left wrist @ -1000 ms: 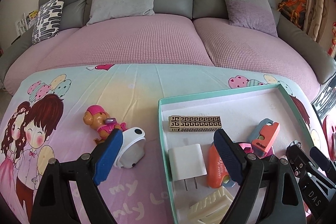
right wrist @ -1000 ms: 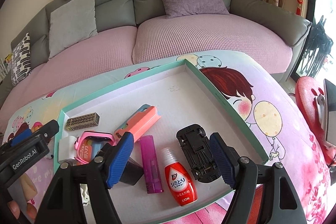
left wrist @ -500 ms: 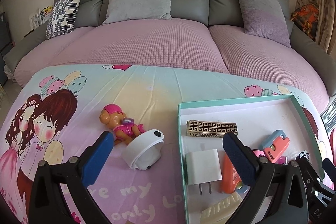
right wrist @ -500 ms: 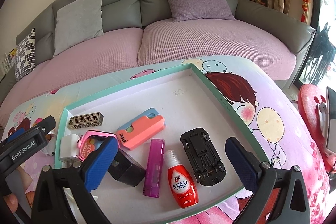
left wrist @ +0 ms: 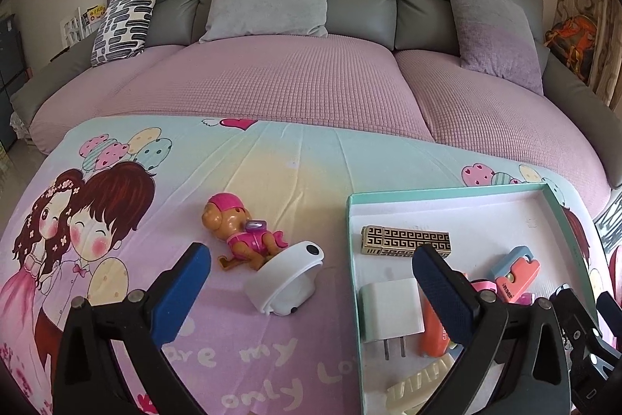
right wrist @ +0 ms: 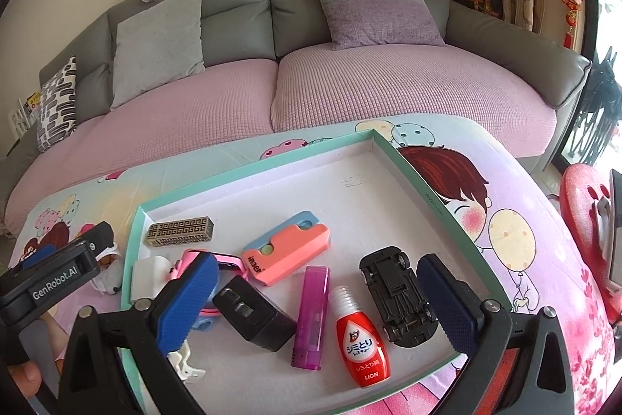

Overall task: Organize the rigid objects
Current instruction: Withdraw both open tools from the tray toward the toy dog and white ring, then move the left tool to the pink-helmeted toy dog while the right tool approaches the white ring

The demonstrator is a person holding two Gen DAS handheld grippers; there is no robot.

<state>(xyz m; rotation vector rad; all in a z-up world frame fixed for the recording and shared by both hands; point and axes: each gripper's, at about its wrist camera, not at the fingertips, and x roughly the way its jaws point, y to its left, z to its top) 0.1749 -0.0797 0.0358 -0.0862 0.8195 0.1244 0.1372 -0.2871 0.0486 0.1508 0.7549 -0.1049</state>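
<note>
1. The sofa [left wrist: 303, 92], grey with a pink-mauve seat cover, stands behind everything.
2. The bench [left wrist: 272, 181] wears a cartoon-print cloth in pink, teal and yellow.
3. The tray [right wrist: 435, 205], a shallow box with a teal rim and white floor, lies on the right part of the bench and holds most of the things.
4. The left tongs [left wrist: 311, 279] stand wide with nothing between the blue pads; they have just been opening. They hang over the cloth just left of the tray.
5. The right tongs [right wrist: 318, 290] also stand wide and empty over the near part of the tray, having just been opening too.
6. A white curved gadget [left wrist: 285, 279] with a dark round button lies on the cloth, outside the tray, touching the toy beside it.
7. A toy puppy [left wrist: 241, 232], brown with a pink cap and pink suit, lies on its side on the cloth.
8. A black toy car [right wrist: 396, 294] lies upside down in the tray.
9. A salmon and blue cutter [right wrist: 287, 251] lies near the tray's middle.
10. A black block [right wrist: 252, 314] lies beside a purple lighter [right wrist: 311, 317].
11. A red bottle [right wrist: 363, 341] with a white cap lies between the lighter and the car.
12. A white charger plug [left wrist: 390, 310] lies by the tray's left wall.
13. A gold key-patterned case [left wrist: 406, 240] lies towards the tray's far left corner.
</note>
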